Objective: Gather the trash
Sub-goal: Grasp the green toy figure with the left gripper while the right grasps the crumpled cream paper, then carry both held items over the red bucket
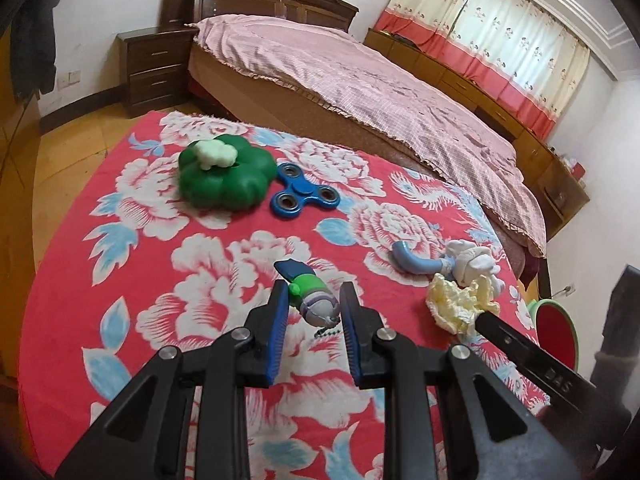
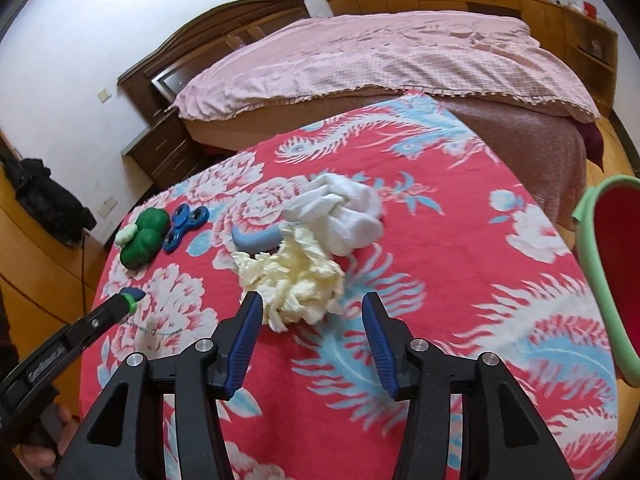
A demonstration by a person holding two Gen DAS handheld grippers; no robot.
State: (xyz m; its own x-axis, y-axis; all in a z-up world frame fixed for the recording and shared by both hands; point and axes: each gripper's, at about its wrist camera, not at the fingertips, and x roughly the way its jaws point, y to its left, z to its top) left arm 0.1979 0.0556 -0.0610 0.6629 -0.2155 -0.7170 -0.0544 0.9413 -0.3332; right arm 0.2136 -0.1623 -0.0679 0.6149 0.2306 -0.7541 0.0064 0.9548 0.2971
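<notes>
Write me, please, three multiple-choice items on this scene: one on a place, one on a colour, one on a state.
1. The blue fidget spinner lies: A on the bed; B beside the green toy; C in a drawer.
2. The crumpled paper before the right gripper is: A pale yellow; B black; C purple.
3. The left gripper is: A open, empty; B out of view; C shut on the toy figure.
Answers: 1 B, they lie side by side; 2 A, cream folds; 3 C, the figure sits clamped between its fingers.
</notes>
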